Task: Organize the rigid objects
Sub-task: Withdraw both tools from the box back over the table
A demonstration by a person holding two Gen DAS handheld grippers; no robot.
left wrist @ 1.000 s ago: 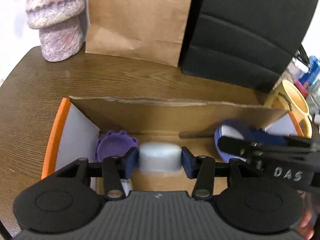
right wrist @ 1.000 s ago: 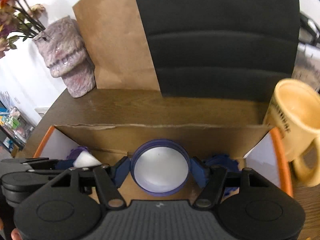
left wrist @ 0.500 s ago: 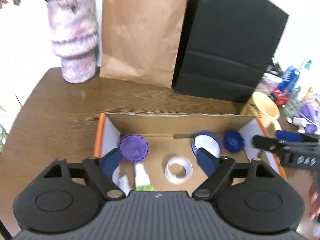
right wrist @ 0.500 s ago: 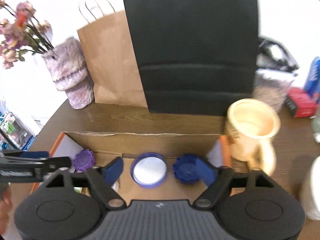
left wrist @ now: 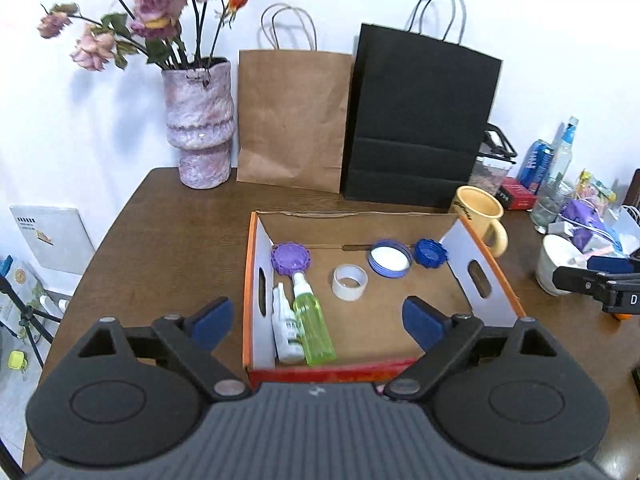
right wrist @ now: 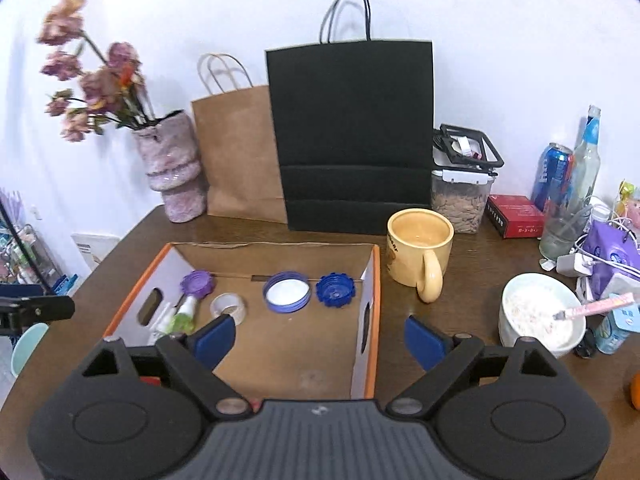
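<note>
Both grippers hang above the near edge of the cardboard box (left wrist: 256, 276) with their blue pads spread wide and nothing between them. The left gripper (left wrist: 318, 322) has just been opening its jaws, and the box's near-left part shows through the gap. The right gripper (right wrist: 318, 334) has likewise just been opening, over the box's near-right part.

Along the left wall of the box lie two bottles side by side and touching: a green spray bottle (left wrist: 312, 324) and a white spray bottle (left wrist: 285, 330). Their long axes run from the near wall toward the far wall, and both nozzles point to the far wall. At the far-left corner, just beyond the green bottle's nozzle, a purple ridged cap (left wrist: 291, 258) lies flat. Toward the middle of the floor a clear tape roll (left wrist: 349, 281) lies on its side, its hole facing up. By the far wall, right of centre, a blue-rimmed lid with a white inside (left wrist: 390, 258) lies open side up, and just beside it, at the far-right corner, is a dark blue ridged cap (left wrist: 430, 253).

Outside the box's far-right corner a yellow mug (right wrist: 420, 248) stands upright on the wooden table (left wrist: 160, 232), its handle toward the near edge. Near the table's right edge stands a white bowl (right wrist: 540, 312).
</note>
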